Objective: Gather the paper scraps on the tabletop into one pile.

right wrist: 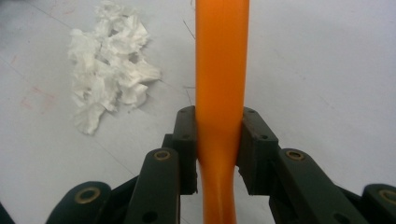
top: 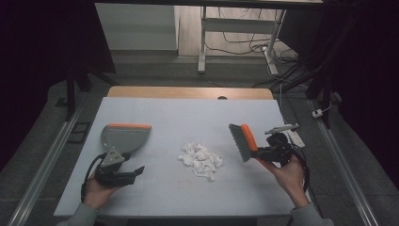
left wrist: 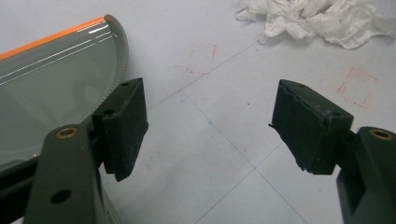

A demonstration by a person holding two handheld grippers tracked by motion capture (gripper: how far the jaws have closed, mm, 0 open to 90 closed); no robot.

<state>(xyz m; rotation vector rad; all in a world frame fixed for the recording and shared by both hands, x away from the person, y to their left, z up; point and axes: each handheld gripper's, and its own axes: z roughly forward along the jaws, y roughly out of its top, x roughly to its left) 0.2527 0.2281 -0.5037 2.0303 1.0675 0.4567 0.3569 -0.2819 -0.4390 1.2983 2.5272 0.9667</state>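
Observation:
A grey dustpan point(top: 123, 137) with an orange lip lies at the table's left; its curved wall point(left wrist: 56, 84) is beside my left jaw. My left gripper point(top: 135, 171) is open just in front of the pan, with nothing between its jaws point(left wrist: 210, 126). A pile of crumpled white paper scraps point(top: 201, 160) sits mid-table, also seen as paper scraps point(left wrist: 322, 18) and paper scraps point(right wrist: 107, 79). My right gripper point(top: 269, 153) is shut on the orange handle point(right wrist: 220, 93) of a hand brush point(top: 242, 141), held to the right of the pile with its grey bristles toward the scraps.
The white table top point(top: 188, 117) has faint red marks point(left wrist: 357, 86) near the scraps. A wooden edge point(top: 188, 92) runs along the far side. A white power strip point(top: 295, 136) lies at the right edge. Metal rails flank the table on the floor.

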